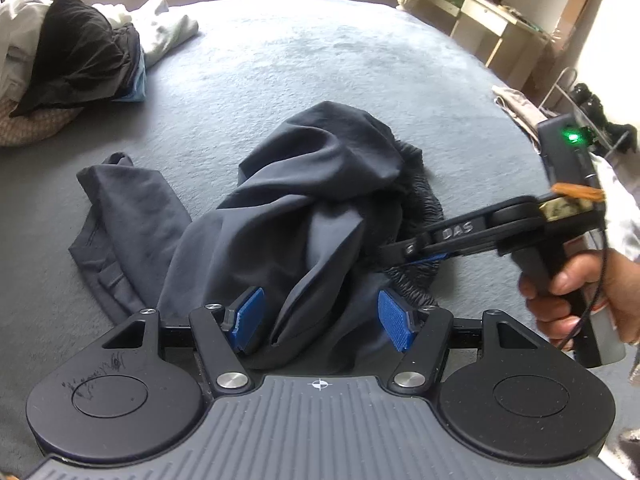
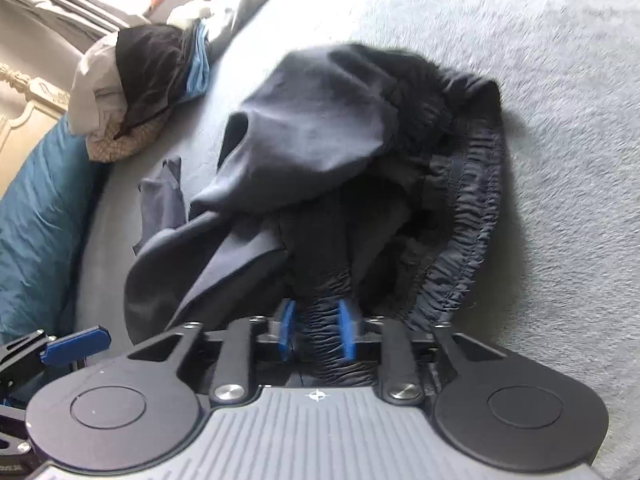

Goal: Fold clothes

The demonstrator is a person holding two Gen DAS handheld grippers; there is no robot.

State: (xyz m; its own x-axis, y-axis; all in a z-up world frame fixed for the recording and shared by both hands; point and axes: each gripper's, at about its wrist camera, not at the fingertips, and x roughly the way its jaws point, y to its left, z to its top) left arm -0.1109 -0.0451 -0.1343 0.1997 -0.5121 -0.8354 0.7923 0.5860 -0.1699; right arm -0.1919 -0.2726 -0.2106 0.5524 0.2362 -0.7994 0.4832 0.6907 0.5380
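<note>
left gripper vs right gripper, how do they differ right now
The left gripper has its blue pads spread wide, with dark fabric of the pants lying loosely between them; the right gripper has its pads close together, pinching the gathered waistband. In its own view the left one meets smooth cloth, the right one elastic ruching. Both are at the near edge of the same crumpled dark garment on the grey bed.
</note>
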